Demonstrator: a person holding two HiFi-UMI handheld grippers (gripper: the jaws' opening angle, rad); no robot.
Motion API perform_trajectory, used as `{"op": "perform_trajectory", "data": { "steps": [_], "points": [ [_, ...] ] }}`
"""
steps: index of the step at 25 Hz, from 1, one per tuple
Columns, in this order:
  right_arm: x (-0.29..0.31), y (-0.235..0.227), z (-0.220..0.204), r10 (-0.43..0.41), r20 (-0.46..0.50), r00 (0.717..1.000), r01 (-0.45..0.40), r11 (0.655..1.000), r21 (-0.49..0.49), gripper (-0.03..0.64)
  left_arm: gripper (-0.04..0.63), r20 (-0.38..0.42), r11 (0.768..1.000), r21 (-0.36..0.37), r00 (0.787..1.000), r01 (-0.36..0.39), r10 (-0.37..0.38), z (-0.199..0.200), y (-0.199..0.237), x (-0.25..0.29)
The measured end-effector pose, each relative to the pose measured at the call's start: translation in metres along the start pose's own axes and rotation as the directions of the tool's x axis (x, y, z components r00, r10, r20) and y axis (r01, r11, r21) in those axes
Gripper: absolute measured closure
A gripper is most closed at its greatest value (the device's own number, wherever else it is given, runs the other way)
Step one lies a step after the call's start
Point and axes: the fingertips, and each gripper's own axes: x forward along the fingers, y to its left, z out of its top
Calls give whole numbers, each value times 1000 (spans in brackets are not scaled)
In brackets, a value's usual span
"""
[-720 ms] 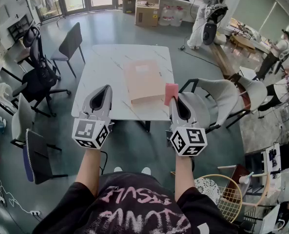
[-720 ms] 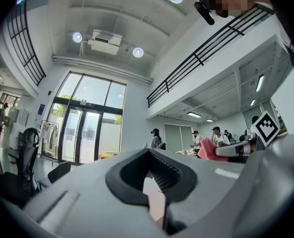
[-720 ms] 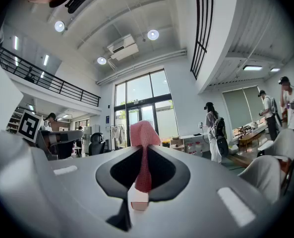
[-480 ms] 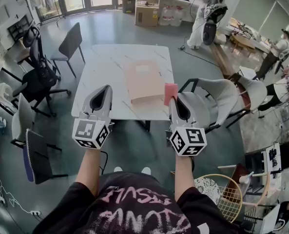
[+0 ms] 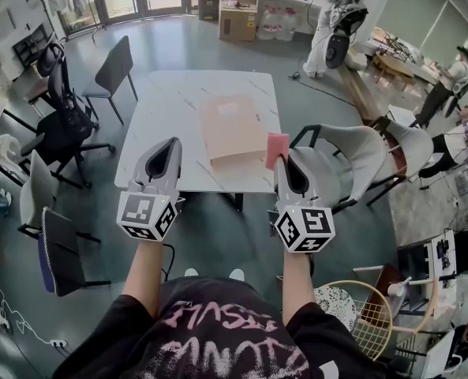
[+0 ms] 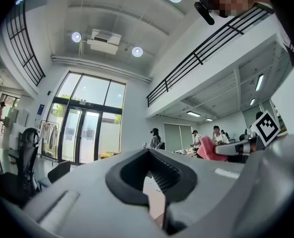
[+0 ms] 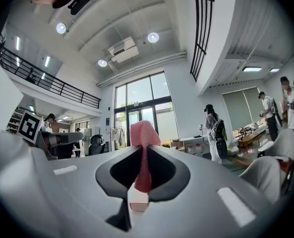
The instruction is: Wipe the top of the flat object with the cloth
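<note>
A flat tan object [image 5: 232, 129] lies on the white marble table [image 5: 170, 109], toward its right side. My right gripper [image 5: 284, 156] is shut on a pink cloth [image 5: 277, 149], which stands up between the jaws [image 7: 144, 131]. It hovers over the table's near right corner, just beside the flat object's near edge. My left gripper [image 5: 172, 144] is held level with it above the table's near edge, shut with nothing in it [image 6: 149, 153]. In the left gripper view the pink cloth [image 6: 206, 149] shows at the right.
A grey chair [image 5: 360, 152] stands right of the table, a dark chair [image 5: 111, 73] at its far left, and an office chair [image 5: 60, 125] further left. Cardboard boxes [image 5: 237, 18] sit at the back. People stand at the far right [image 5: 336, 14].
</note>
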Motion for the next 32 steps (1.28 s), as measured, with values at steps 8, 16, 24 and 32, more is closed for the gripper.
{"op": "perform_trajectory", "data": {
  "steps": [8, 16, 24, 32],
  "points": [
    [-8, -15, -4, 11, -1, 1000, -11, 1000, 7, 572, 595, 0, 1000, 10, 1000, 8, -8, -3, -18, 6],
    [-11, -43, -8, 26, -8, 1000, -26, 1000, 19, 572, 595, -21, 1000, 23, 1000, 5, -4, -10, -46, 25],
    [-7, -64, -13, 60, -5, 998, -60, 998, 34, 570, 595, -32, 999, 35, 999, -9, 10, -19, -62, 40],
    [6, -73, -18, 72, -10, 997, -72, 997, 33, 566, 595, -27, 999, 29, 1000, -16, 17, -26, -60, 53]
  ]
}}
